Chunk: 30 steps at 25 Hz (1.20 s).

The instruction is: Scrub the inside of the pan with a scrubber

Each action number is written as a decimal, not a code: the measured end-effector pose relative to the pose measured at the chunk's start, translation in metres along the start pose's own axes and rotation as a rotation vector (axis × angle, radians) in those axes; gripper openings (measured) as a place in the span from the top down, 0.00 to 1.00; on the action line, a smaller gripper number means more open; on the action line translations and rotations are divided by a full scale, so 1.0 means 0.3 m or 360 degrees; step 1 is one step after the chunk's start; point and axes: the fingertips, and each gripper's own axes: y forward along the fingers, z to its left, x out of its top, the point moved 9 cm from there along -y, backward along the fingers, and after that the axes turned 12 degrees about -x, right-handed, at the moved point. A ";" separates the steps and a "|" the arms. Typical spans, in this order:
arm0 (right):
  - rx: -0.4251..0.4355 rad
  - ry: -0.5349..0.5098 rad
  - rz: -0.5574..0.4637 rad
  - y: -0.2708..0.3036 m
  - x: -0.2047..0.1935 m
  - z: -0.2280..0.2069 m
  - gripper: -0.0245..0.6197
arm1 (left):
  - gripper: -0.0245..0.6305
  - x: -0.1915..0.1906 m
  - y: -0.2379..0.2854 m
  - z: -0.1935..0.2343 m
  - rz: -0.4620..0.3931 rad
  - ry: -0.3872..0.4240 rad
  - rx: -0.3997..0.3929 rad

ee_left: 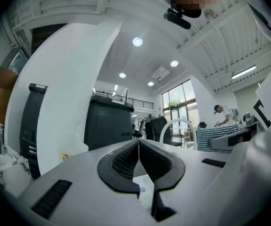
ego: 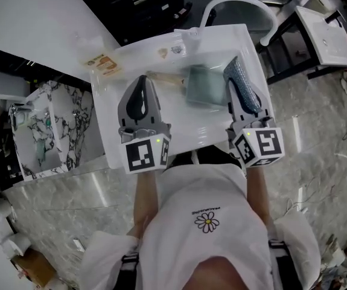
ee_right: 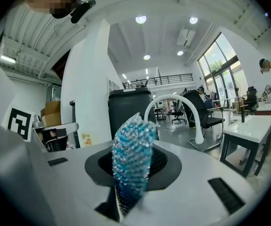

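While right gripper [ee_right: 134, 172] clamps scrubber [ee_right: 131, 149], pan [ego: 202, 84] lies in sink [ego: 105, 110], faucet [ego: 241, 1] behind.

One pan [ego: 200, 87], one scrubber [ego: 243, 84], two grippers [ee_left: 138, 147] [ee_right: 130, 168], one sink [ego: 179, 128], one faucet [ego: 239, 1]

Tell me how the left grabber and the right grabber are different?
The left gripper is shut on nothing; the right gripper squeezes a sparkly blue scrubber. The left gripper hangs by the pan handle, the right gripper beside the pan itself. Both are grey, above the white sink.
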 end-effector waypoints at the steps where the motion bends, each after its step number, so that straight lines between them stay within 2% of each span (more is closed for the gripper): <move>1: 0.0000 0.0003 0.0005 0.018 -0.002 -0.006 0.87 | 0.93 -0.007 0.011 0.003 0.0008 -0.0012 0.0002; 12: 0.0116 -0.0020 0.0076 0.143 -0.032 -0.046 0.87 | 0.93 -0.022 0.072 0.019 0.0012 0.0006 0.0105; 19: 0.0139 0.0016 0.0096 0.175 -0.043 -0.061 0.87 | 0.93 -0.038 0.112 0.017 0.0034 0.0018 0.0076; 21: 0.0133 0.0025 0.0101 0.179 -0.050 -0.072 0.87 | 0.93 -0.045 0.137 0.017 0.0047 0.0047 0.0034; 22: 0.0128 0.0029 0.0102 0.180 -0.053 -0.079 0.87 | 0.90 -0.048 0.157 0.016 0.0058 0.0075 -0.0017; 23: 0.0122 0.0034 0.0104 0.181 -0.057 -0.088 0.87 | 0.79 -0.049 0.183 0.014 0.0075 0.0113 -0.0092; 25: 0.0111 0.0045 0.0118 0.183 -0.064 -0.106 0.87 | 0.67 -0.056 0.240 0.007 0.0148 0.0254 -0.0285; 27: 0.0102 0.0057 0.0143 0.185 -0.074 -0.124 0.87 | 0.62 -0.090 0.291 -0.004 0.0315 0.0507 -0.0506; 30: 0.0090 0.0067 0.0180 0.190 -0.096 -0.151 0.87 | 0.58 -0.214 0.354 -0.035 0.0676 0.0853 -0.0857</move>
